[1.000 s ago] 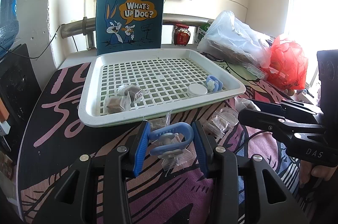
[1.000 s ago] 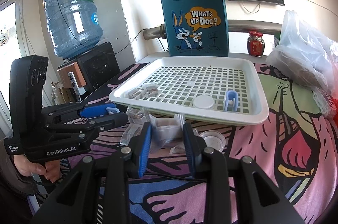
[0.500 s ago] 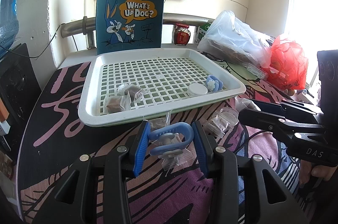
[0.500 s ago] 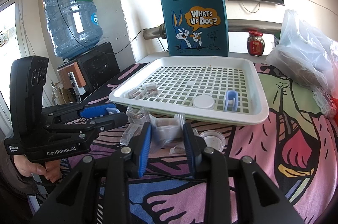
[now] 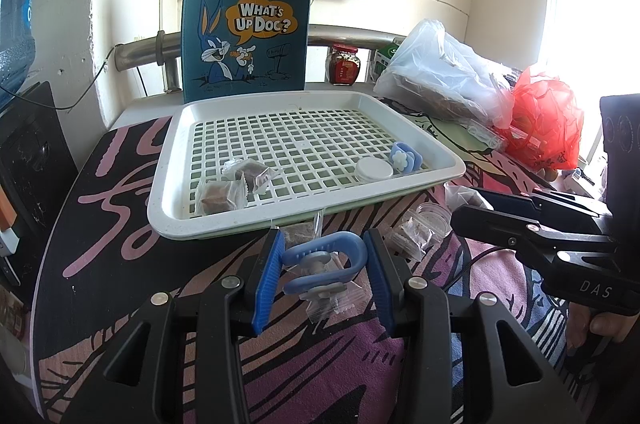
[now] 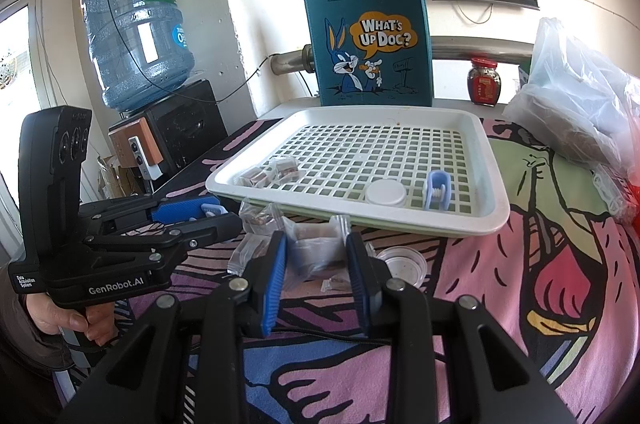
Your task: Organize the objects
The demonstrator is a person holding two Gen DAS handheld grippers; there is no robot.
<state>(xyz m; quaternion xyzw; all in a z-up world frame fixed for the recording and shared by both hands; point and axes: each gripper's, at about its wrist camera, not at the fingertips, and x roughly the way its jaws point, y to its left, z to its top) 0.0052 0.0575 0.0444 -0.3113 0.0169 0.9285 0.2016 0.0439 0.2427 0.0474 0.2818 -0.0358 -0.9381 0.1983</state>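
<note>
My left gripper (image 5: 324,256) is shut on a blue clip (image 5: 326,258), held just above the table in front of the white slotted tray (image 5: 176,220). My right gripper (image 6: 316,260) is shut on a clear packet (image 6: 314,250) in front of the tray's near rim (image 6: 360,222). The tray holds two wrapped brown snacks (image 5: 232,184), a white lid (image 5: 374,169) and a second blue clip (image 5: 405,157). More wrapped packets (image 5: 410,236) and a clear round cup (image 6: 402,262) lie on the cloth between tray and grippers.
A blue Bugs Bunny tote bag (image 5: 244,28) stands behind the tray. A red-lidded jar (image 5: 343,64), a clear plastic bag (image 5: 444,76) and a red bag (image 5: 548,120) sit at the back right. A water jug (image 6: 136,36) stands on a black box at left.
</note>
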